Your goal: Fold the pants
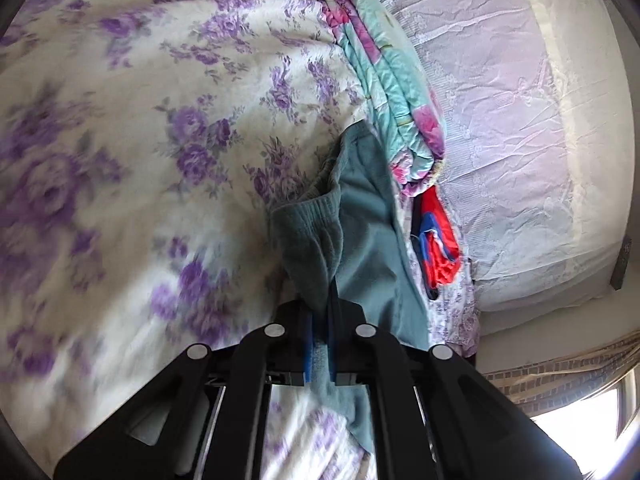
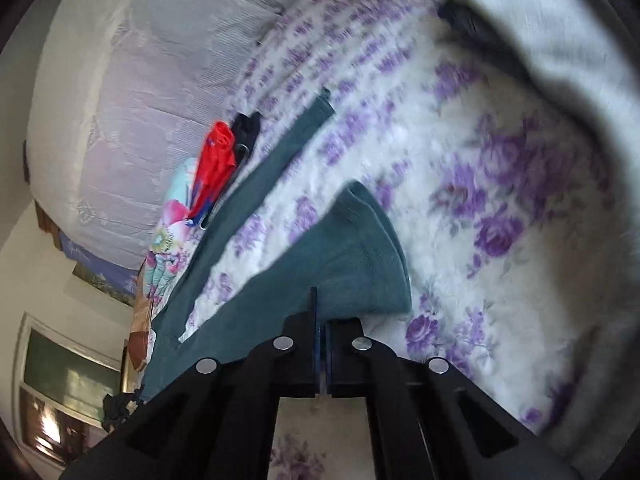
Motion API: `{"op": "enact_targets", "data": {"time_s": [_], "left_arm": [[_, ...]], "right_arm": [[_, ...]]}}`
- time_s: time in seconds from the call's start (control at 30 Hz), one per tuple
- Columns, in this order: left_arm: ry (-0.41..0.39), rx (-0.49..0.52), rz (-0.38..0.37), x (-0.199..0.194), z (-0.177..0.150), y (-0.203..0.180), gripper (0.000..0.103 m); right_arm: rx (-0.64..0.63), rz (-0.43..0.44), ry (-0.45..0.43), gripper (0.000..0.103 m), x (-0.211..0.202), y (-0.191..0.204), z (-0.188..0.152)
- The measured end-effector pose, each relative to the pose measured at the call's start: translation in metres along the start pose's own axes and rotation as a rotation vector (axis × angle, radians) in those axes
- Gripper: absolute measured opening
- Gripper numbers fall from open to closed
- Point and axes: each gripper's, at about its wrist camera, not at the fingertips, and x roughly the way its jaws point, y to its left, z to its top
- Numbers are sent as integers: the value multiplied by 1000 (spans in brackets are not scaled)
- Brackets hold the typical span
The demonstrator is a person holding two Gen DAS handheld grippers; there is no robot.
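The teal pants (image 1: 368,236) hang over a bed with a purple-flowered sheet (image 1: 132,128). My left gripper (image 1: 320,320) is shut on the ribbed waistband, with the fabric bunched between its blue pads. In the right wrist view, my right gripper (image 2: 321,320) is shut on the hem of one teal pant leg (image 2: 344,256). The other leg (image 2: 260,176) lies stretched out on the sheet (image 2: 480,184) toward the far side.
A folded turquoise and pink floral quilt (image 1: 384,72) lies beside the pants. A red and blue garment (image 1: 436,240) and a dark garment (image 2: 246,130) lie by a white padded headboard (image 1: 520,120). A pale blanket (image 2: 560,40) sits at the upper right.
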Motion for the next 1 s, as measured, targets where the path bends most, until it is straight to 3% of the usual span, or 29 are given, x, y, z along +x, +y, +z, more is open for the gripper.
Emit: {"op": "enact_targets", "data": {"time_s": [0.1,0.23,0.3,0.37,0.43,0.47,0.7,0.83,1.0], "left_arm": [[-17,15,-15,-21,-11,-1,4],[-57,78,48,-37,-17,4,4],[-55,38,92,-33,-13,20,3],[-18,2,72,-28,-14,31,3],[36,19,51,-22,-22,31,3],[45,47,63,-19,-26,27,3],[76,76,91,21,-32,9,9],[69,44,88,37,-24,9,9],[40,51,82,21,-27,9,4]], "right_arm": [[-24,-3,-23,2,-28,2,-1],[6,-66,-8,2,-37,-25,-1],[31,-66,11,2,-28,-35,-1],[-4,-83,17,3,-24,-29,-1],[-41,-105,30,23,-23,-20,-1],[-49,-97,28,26,-26,-17,0],[-76,-187,-169,34,-73,-5,7],[-165,-137,-97,41,-50,19,3],[-274,-70,57,44,4,53,-17]]}}
